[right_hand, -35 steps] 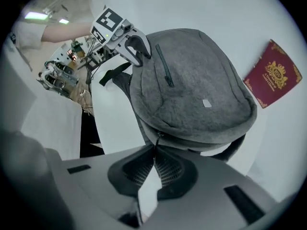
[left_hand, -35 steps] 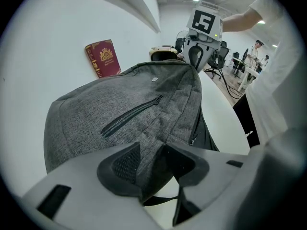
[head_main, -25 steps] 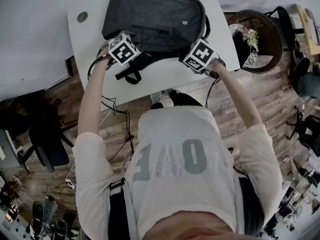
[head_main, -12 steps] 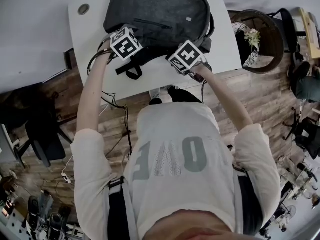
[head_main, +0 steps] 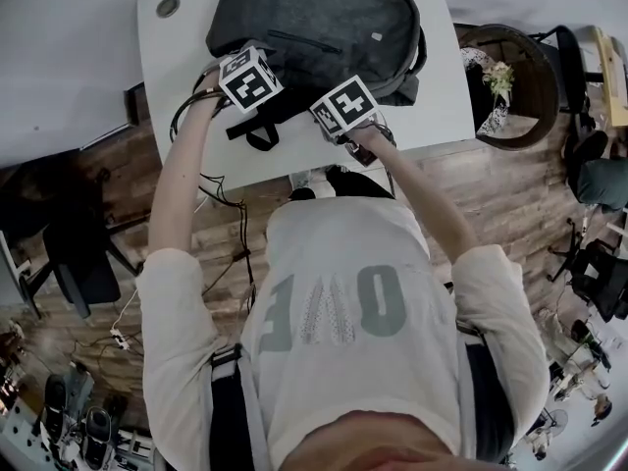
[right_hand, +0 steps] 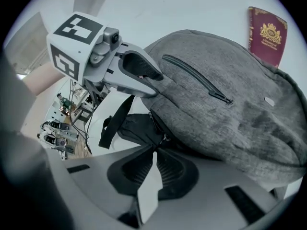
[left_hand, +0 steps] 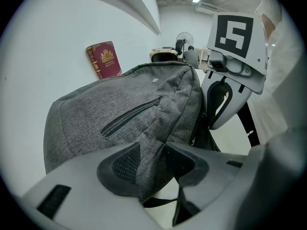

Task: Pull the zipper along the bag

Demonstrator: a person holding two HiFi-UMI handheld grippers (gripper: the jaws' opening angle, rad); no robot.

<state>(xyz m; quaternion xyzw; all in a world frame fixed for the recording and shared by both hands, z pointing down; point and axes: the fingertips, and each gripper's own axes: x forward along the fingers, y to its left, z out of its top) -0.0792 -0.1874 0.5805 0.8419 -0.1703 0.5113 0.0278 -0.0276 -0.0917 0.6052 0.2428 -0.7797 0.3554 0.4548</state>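
A grey backpack (head_main: 314, 27) lies on the white table (head_main: 294, 160). My left gripper (head_main: 247, 94) is at the bag's near left corner, its pads closed on a fold of the grey fabric (left_hand: 153, 143). My right gripper (head_main: 339, 118) is at the bag's near edge, just right of the left one. In the right gripper view its jaws (right_hand: 154, 150) are shut, tips meeting on the small zipper pull (right_hand: 163, 139) of the main zipper beside the dark opening. The front pocket zipper (left_hand: 132, 115) is closed.
A dark red passport-like booklet (left_hand: 104, 59) stands behind the bag against the wall. A black strap (head_main: 257, 137) hangs off the bag toward the table's near edge. Cables trail from both grippers. A round wicker table with flowers (head_main: 500, 77) stands right of the table.
My right gripper has slid left along the bag's near edge toward the left gripper, rolling a little. The left gripper has kept its place and its hold on the fabric.
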